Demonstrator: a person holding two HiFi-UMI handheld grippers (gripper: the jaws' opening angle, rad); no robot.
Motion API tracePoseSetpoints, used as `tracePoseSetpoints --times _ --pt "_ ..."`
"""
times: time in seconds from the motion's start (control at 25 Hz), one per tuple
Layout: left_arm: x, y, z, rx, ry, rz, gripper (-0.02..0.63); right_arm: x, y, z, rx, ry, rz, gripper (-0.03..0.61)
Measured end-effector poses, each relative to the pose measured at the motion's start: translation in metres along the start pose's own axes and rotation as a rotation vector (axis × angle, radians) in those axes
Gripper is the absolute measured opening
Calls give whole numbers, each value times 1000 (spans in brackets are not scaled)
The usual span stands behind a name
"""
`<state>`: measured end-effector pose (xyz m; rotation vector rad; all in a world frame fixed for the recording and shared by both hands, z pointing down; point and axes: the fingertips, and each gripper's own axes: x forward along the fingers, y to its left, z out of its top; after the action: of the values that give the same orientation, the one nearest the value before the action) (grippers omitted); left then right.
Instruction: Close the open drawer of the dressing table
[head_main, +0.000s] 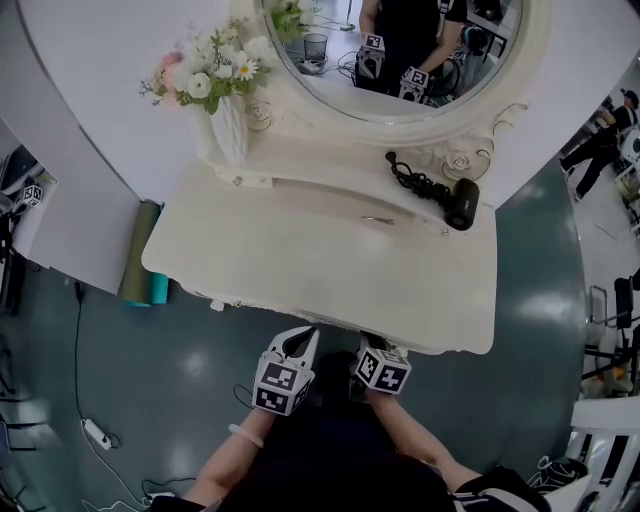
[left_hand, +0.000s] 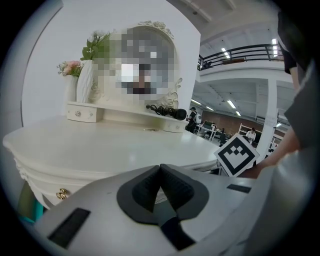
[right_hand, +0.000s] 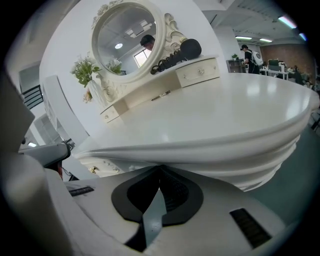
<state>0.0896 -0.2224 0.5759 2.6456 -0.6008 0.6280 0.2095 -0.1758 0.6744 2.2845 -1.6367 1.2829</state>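
The cream dressing table (head_main: 320, 260) fills the middle of the head view. Both grippers sit close together at its front edge. My left gripper (head_main: 305, 338) points at the table front, jaws closed tip to tip with nothing between them (left_hand: 160, 167). My right gripper (head_main: 368, 345) is just to its right, also shut and empty (right_hand: 160, 167), right under the moulded rim of the table top (right_hand: 225, 110). The table top hides the drawer front in the head view, so I cannot tell how far out the drawer stands. A small gold knob (left_hand: 61, 194) shows on the table front at lower left.
A white vase of flowers (head_main: 225, 110) stands back left, below the oval mirror (head_main: 400, 50). A black hair dryer (head_main: 458, 207) with coiled cord lies back right. A green roll (head_main: 145, 270) leans beside the table's left end. A power strip (head_main: 97, 432) and cable lie on the floor.
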Motion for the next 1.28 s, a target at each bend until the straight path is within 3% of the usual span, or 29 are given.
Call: tracePoseSetpoints --times 0.16,0.64,1.28 --pt "0 4 0 -6 -3 15 20 6 -1 4 34 0 -3 14" --pt "-11 3 0 -5 -17 40 20 2 0 5 6 -14 8 14" --pt "-43 -21 -10 22 -42 -12 20 -59 10 -18 81 -150 62 14"
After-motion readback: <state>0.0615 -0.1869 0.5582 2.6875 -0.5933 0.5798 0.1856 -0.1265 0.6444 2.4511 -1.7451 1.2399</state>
